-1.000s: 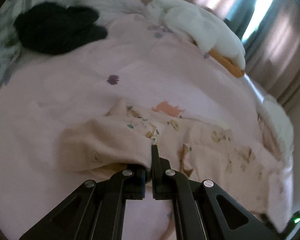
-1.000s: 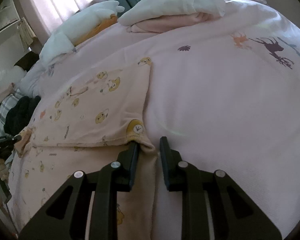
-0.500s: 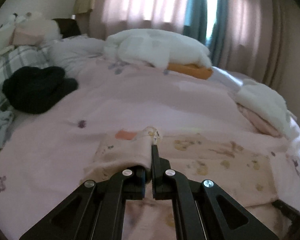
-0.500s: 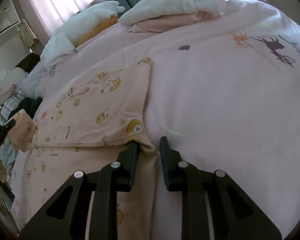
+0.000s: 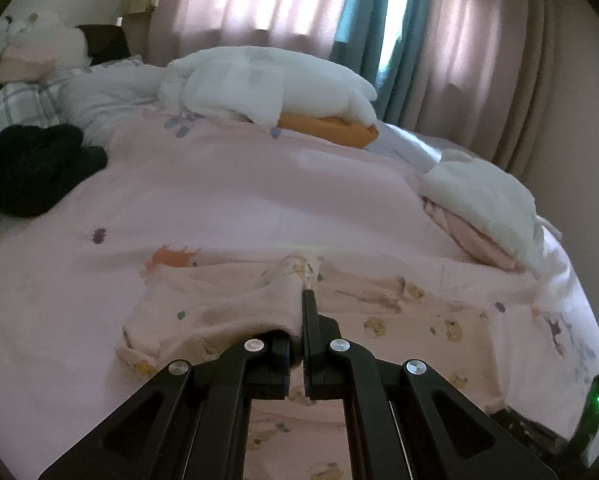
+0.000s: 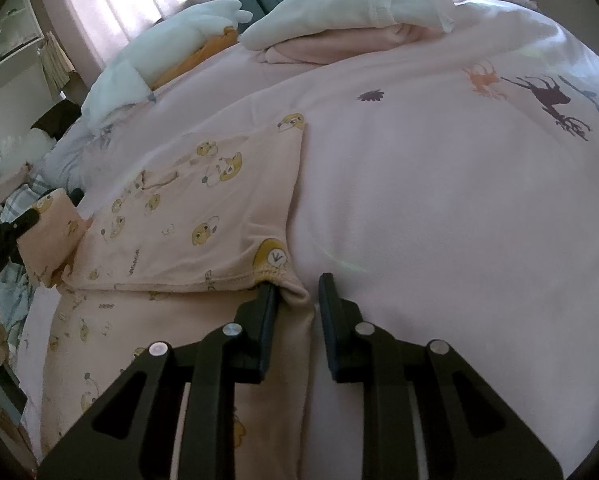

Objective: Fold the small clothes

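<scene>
A: Where's the peach printed garment [image 6: 203, 216]?

B: Spread on the pink bed cover [image 6: 439, 208], its long axis running from one gripper to the other, well short of the white folded pile [image 6: 351, 4].

A: And the fingers?

B: The left gripper [image 5: 302, 320] is pinched tight on one end, lifted clear of the cover. The right gripper [image 6: 297, 304] is parted, the other corner lying loose between its fingers, nothing clamped.

A: So?

B: I'd judge the left end travels along that axis toward the right.
</scene>
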A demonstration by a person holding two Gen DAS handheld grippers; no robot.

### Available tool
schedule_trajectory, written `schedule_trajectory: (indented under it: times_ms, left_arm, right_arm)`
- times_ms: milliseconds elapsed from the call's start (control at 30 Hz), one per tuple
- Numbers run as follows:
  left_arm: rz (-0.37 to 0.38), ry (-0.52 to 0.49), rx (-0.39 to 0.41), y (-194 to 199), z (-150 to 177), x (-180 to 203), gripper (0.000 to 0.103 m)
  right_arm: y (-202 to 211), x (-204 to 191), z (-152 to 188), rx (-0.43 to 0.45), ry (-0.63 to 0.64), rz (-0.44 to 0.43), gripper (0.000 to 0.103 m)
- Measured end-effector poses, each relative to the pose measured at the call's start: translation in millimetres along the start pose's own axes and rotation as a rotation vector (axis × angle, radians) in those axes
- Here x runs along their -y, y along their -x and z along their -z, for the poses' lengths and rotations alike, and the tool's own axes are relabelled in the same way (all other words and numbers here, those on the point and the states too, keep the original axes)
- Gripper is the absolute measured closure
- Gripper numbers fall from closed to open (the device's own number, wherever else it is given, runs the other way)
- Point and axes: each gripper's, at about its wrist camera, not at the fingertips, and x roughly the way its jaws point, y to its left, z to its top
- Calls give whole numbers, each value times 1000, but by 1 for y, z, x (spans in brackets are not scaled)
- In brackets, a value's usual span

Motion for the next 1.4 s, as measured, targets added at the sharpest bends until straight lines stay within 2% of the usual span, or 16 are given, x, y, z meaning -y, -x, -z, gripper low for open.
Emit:
schedule_trajectory:
  times_ms: [133,333,533,633,767,867,1000,1100,1167,1233,1333,1400]
  left_arm:
    - [-55,-69,29,-12,2,29,101]
    - [-52,-103,-3,-48,3,68,101]
    - [-24,-157,-1,-53,21,105,101]
    - [14,-165,-6,-54,28,121,101]
    - [60,-180,-74,-63,43,136,101]
    - [34,-231,-86,-69,54,145,101]
    - [94,-179,-141,-73,53,145,101]
    - [100,-197,-159,-74,56,150,101]
    - [127,-228,-176,-73,56,153,90]
    - [183,-226,-192,-70,52,155,66]
    - [280,-197,-182,-56,42,158,61]
    - [289,-209,-168,-49,37,163,58]
  right_arm:
    - [1,4,1,4,-21,-25,81]
    - [2,13,1,4,-68,-82,81]
    - [2,17,1,6,-89,-114,83]
    - [2,22,2,5,-109,-133,84]
    - [3,20,2,3,-106,-134,84]
    - [3,21,1,2,-110,-139,84]
    - [2,24,1,1,-119,-149,84]
    - [3,24,1,0,-120,-151,84]
    - [3,25,1,1,-125,-160,83]
    - [3,26,2,1,-132,-167,83]
    - [3,27,1,-2,-136,-172,83]
    - [4,28,1,-1,-135,-172,83]
